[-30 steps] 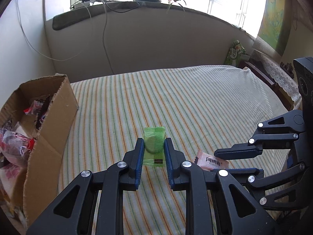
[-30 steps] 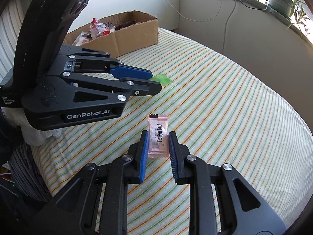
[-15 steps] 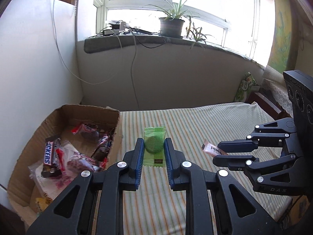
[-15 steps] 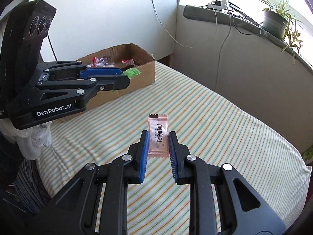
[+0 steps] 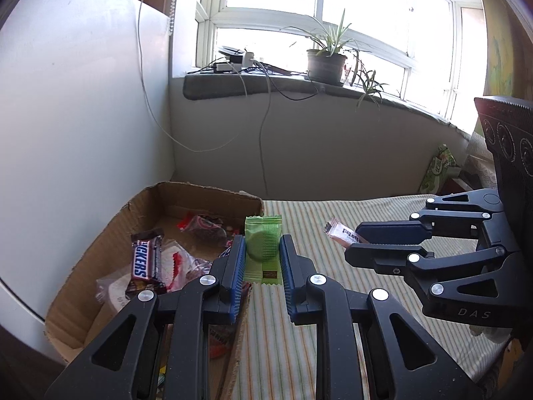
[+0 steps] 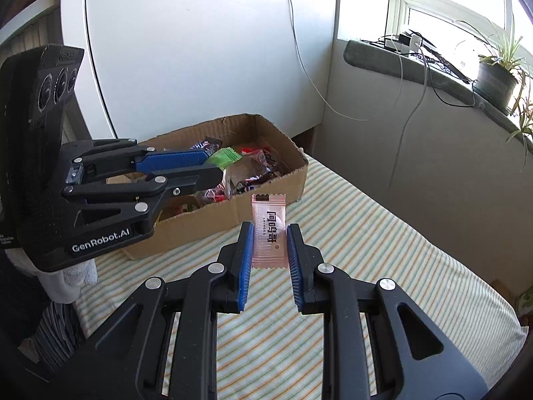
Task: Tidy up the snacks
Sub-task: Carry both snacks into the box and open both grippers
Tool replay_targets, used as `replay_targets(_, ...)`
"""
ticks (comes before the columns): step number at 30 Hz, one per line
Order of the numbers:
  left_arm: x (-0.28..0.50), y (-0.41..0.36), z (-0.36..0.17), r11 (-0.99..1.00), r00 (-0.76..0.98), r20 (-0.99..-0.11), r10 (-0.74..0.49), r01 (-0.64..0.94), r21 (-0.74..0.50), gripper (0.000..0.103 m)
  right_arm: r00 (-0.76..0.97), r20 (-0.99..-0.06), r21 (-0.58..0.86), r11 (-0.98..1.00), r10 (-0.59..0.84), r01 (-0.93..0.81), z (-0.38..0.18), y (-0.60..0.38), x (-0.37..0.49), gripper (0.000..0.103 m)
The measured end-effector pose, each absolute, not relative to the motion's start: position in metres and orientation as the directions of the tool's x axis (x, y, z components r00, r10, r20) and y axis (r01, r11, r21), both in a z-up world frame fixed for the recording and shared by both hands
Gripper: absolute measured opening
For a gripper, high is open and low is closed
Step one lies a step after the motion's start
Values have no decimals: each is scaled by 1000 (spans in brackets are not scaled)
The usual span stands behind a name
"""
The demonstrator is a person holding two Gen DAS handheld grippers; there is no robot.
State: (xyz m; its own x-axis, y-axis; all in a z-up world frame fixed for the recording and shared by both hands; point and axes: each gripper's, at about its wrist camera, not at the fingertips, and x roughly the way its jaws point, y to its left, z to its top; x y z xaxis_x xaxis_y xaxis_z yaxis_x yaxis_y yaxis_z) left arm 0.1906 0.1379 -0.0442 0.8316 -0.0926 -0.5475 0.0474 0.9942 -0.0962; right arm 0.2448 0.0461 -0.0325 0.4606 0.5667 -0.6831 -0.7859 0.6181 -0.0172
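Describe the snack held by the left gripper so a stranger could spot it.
Start at the cardboard box at the striped bed's corner. Above its near edge, the left gripper pinches a green packet: the only green wrapper held in the air; the other held wrapper is pink.

Both grippers, left gripper (image 5: pixel 261 260) and right gripper (image 6: pixel 269 245), are black with blue ridged fingers (image 6: pixel 246 260), shiny silver screws and white "GenRobot.AI" letters.

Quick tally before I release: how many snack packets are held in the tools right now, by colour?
Green packet, in the left tool: 1
Pink packet, in the right tool: 1
Total held: 2
The snacks already in the cardboard box overlap too much to count.
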Motion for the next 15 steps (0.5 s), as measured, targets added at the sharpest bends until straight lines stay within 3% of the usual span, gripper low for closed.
replay_targets(15,177,190,-47,991,845,-535,-16,-58,-120,19,441,-673,-46,561,594,-826,-29,115,250,21)
